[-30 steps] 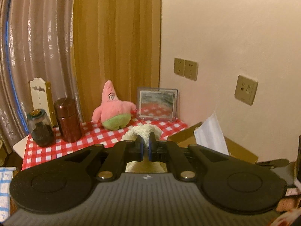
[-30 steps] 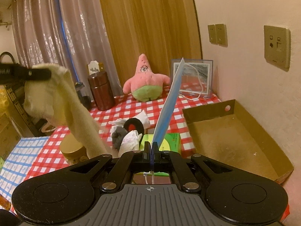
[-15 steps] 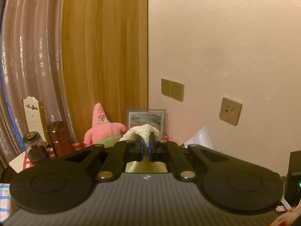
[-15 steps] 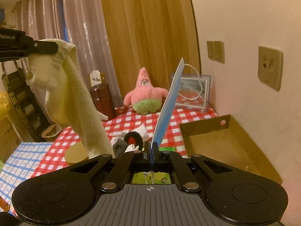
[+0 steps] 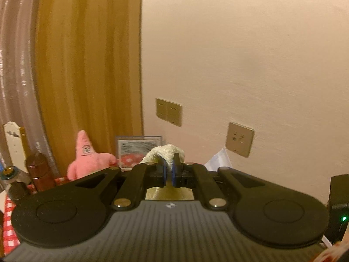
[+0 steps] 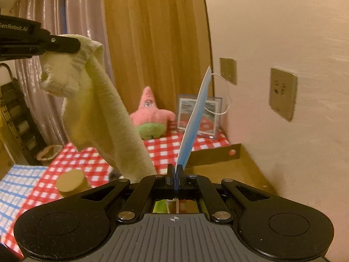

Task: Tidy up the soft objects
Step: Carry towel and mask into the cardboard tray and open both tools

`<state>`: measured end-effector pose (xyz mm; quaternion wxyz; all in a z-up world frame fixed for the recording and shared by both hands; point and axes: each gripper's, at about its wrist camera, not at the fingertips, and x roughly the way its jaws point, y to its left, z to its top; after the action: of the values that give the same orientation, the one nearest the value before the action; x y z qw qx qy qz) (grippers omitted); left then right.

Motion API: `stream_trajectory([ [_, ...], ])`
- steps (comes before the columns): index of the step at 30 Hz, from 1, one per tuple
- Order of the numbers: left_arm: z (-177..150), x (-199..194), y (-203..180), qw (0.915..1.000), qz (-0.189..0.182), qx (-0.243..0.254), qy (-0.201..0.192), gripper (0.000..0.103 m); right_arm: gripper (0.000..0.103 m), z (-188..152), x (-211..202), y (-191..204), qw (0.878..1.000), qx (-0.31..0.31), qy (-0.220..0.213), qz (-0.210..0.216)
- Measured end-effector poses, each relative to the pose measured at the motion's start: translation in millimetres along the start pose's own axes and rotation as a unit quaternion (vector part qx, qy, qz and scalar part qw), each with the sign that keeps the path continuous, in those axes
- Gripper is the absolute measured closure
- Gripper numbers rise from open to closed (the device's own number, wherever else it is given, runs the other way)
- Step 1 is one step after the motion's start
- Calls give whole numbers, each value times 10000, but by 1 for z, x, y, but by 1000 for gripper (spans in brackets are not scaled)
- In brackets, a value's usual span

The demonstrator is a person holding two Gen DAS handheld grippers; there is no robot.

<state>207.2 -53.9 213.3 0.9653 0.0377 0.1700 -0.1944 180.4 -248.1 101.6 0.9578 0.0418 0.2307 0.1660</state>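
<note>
My left gripper [image 5: 169, 169] is shut on a cream terry towel [image 5: 162, 154] that bulges over its fingertips. In the right wrist view that towel [image 6: 102, 109] hangs long from the left gripper [image 6: 75, 44], high above the red checked tablecloth [image 6: 165, 150]. My right gripper [image 6: 175, 170] is shut on a blue face mask [image 6: 196, 118] that stands up on edge, its white ear loop to the right. A pink starfish plush [image 6: 150, 113] sits at the back of the table, also seen at the left as the plush [image 5: 87, 157].
An open cardboard box [image 6: 246, 170] lies on the right against the wall. A picture frame [image 6: 198, 118] stands behind the mask. A brown jar [image 5: 38, 172] and a dark-lidded jar [image 5: 11, 181] stand at the left. A round yellow lid [image 6: 70, 180] sits near the blue checked cloth [image 6: 15, 187].
Both grippers have risen; the left one lifted the towel well above the table, so its view now shows mostly wall. The mask stays pinched in the right gripper.
</note>
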Motion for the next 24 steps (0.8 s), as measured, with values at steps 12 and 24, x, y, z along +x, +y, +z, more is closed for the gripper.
stream_trajectory([
  [12, -33, 106, -37, 9969, -550, -44, 565, 99, 103, -15, 22, -70, 9977, -251, 559, -300],
  [24, -76, 211, -41, 9900, -897, -102, 1080, 99, 103, -33, 82, -102, 9904, -663, 1138, -416],
])
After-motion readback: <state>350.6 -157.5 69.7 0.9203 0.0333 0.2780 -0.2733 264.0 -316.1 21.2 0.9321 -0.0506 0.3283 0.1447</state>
